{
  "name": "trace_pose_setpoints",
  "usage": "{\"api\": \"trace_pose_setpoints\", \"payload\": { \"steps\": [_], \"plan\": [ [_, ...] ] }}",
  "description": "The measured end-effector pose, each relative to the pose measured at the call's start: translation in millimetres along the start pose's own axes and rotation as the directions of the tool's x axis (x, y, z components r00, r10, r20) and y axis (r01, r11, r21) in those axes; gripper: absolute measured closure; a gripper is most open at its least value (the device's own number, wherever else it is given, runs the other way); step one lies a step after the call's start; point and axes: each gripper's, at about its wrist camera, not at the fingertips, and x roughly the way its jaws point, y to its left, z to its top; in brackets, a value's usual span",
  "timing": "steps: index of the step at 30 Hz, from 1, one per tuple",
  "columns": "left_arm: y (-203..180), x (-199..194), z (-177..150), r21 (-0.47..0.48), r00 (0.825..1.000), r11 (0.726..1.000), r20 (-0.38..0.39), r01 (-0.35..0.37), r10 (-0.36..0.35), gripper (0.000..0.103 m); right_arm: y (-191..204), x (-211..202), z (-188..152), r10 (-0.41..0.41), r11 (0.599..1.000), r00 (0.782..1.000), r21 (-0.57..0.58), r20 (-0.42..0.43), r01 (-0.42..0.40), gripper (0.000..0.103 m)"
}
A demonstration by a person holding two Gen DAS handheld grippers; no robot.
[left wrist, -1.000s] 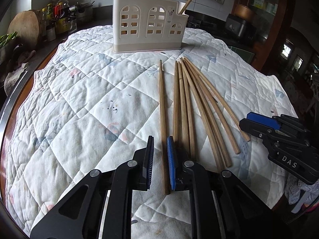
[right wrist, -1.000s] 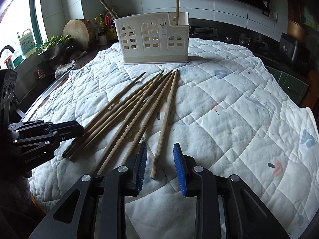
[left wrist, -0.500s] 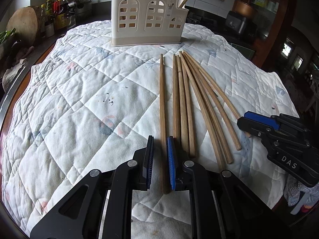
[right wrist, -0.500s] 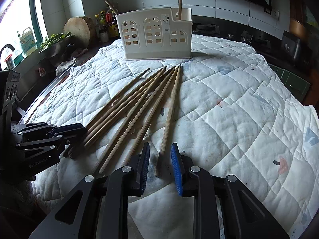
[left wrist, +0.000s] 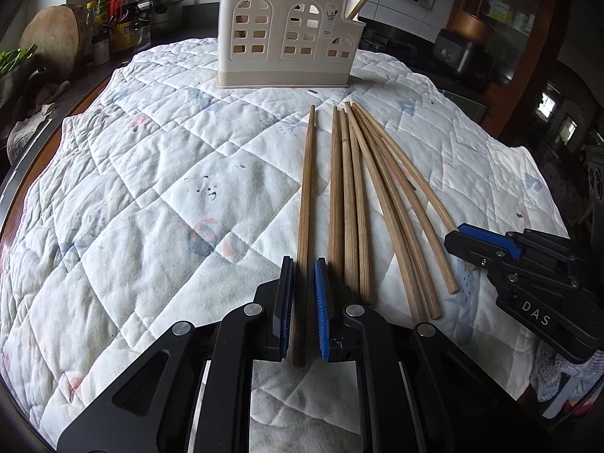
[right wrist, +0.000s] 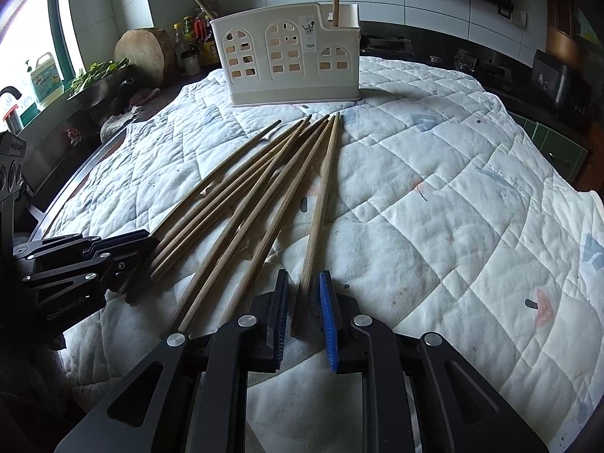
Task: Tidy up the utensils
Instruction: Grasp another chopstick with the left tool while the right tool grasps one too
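Slender round wooden chopsticks point(left wrist: 355, 204) lie fanned on a white quilted cloth point(left wrist: 151, 188), its diamond stitching puffy and flecked with faded prints and small stains. Their far tips gather near a cream plastic utensil holder point(left wrist: 287, 34) pierced with arched, window-like cutouts; it stands upright at the far side of the cloth, with two more wooden sticks rising from it.

The leftmost chopstick point(left wrist: 305, 196) lies slightly apart from the fan, and its near end runs between the ribbed blue pads of the left claw point(left wrist: 304, 275). That claw's jaws are closing, and the pads look pressed against the stick's sides. The right claw point(right wrist: 304, 287) straddles the near end of the rightmost chopstick point(right wrist: 321, 196); its jaws are closing too, with a sliver of gap visible beside the stick on the blue-pad side. Each claw is black, with silver pivot bolts.

The cloth covers a rounded surface with a dark wooden rim point(left wrist: 34, 166). Behind it are sauce bottles point(left wrist: 120, 11), a thick round chopping block point(left wrist: 53, 41), leafy greens point(right wrist: 98, 71) by a bright window, white wall tiles and dark cabinets.
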Motion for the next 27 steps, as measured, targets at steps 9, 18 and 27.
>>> {"api": "trace_pose_setpoints", "payload": {
  "steps": [9,18,27],
  "plan": [
    [2.1,-8.1,4.0,0.0,0.999,1.0,0.019,0.028,-0.028,0.097,-1.9,-11.0,2.2,-0.011,1.0,0.999,0.005,0.035,0.011,0.096],
    [4.2,-44.3,22.9,0.02,0.993,0.999,0.112,0.027,-0.029,0.098,2.2,-58.6,25.6,-0.014,0.999,0.986,-0.03,0.167,0.019,0.096],
    [3.5,-80.7,66.6,0.071,0.976,0.997,0.214,0.019,-0.034,0.098,8.3,-99.5,84.3,0.005,0.995,0.96,-0.096,0.28,0.023,0.096]
  ]
}}
